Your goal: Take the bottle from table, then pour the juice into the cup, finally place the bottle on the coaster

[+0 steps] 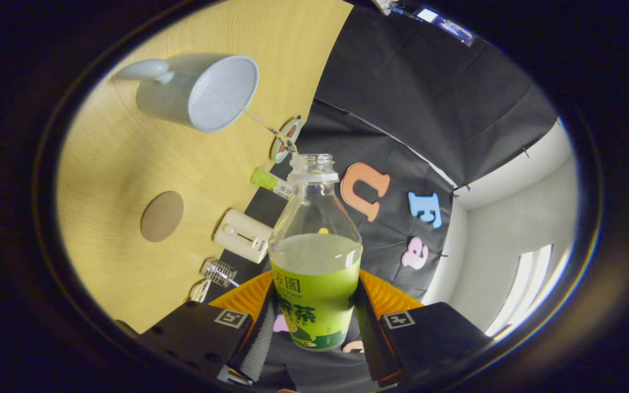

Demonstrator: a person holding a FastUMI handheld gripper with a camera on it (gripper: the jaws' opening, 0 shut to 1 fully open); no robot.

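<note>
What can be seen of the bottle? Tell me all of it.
The bottle is clear plastic with a green label and no cap on its open mouth. It is about half full of pale juice. The gripper is shut on its lower body, one finger on each side. It is tipped toward the white cup, and a thin stream runs from its mouth to the cup's rim.

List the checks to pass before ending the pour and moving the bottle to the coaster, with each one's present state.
1. Gripper shut on the bottle: ok.
2. Cap off, neck open: ok.
3. Stream landing inside the cup: ok.
4. Cup filled enough: cannot tell.
5. Coaster bare on the table: ok.
6. Bottle upright for carrying: not ok, it is tipped toward the cup.
</note>
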